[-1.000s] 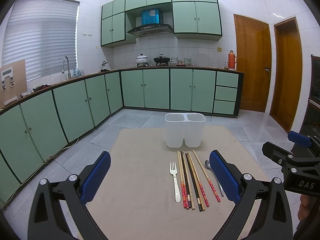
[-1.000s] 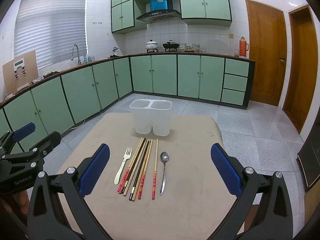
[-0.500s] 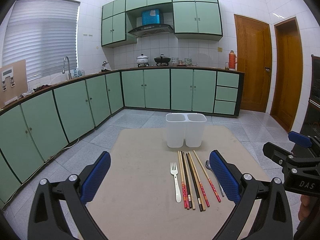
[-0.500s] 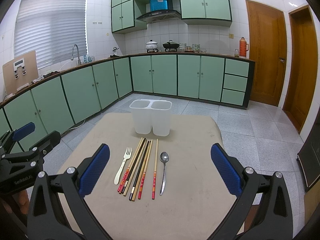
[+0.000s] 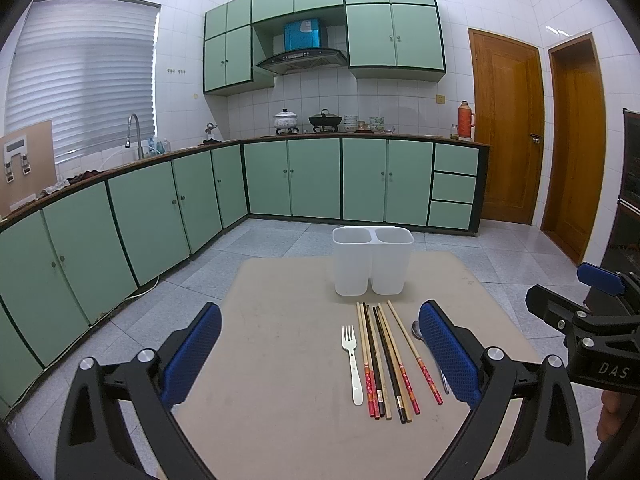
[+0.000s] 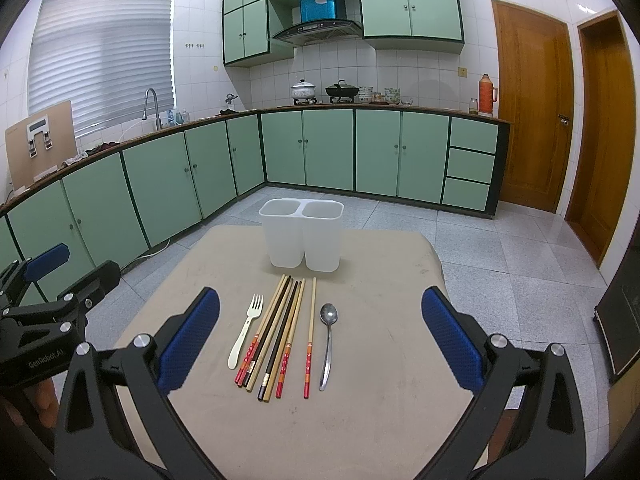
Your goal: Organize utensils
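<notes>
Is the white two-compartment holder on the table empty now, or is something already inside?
Seemingly empty. The holder stands upright, nothing rises above its rims; its bottoms are hidden.

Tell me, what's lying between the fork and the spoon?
A row of chopsticks lies between the fork and the spoon, seen best from the right wrist.

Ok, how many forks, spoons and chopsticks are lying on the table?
Fork: 1
Spoon: 1
Chopsticks: 8
Total: 10
</notes>
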The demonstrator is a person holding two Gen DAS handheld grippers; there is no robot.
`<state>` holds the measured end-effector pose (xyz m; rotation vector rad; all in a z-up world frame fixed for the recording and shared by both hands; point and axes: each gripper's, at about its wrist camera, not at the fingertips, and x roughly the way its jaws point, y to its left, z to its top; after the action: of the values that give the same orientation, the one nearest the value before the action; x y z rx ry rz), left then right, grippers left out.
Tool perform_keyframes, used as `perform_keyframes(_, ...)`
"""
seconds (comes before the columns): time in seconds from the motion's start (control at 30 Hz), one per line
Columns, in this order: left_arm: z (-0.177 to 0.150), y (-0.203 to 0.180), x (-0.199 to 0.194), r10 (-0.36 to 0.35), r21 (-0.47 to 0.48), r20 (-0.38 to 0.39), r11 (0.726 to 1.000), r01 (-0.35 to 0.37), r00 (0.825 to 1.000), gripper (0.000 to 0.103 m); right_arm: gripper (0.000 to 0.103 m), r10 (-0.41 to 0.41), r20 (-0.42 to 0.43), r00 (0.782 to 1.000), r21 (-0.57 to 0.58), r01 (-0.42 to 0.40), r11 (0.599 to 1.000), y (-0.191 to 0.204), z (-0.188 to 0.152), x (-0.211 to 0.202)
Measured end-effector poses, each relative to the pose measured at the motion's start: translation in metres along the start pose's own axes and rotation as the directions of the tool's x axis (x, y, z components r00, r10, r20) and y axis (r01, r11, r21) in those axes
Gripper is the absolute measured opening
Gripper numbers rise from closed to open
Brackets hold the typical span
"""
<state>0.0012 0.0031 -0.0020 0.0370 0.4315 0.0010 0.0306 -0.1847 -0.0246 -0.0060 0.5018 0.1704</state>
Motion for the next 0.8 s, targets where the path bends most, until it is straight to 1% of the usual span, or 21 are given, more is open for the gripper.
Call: perform_keyframes(0.8, -0.0007, 0.0034, 0.0012, 0.003, 0.001, -0.001, 1.0, -0.003, 1.0, 0.097, 0.098, 0.0, -0.004, 1.0, 0.0, 0.0, 1.0, -0.0001, -0.0004, 0.0001)
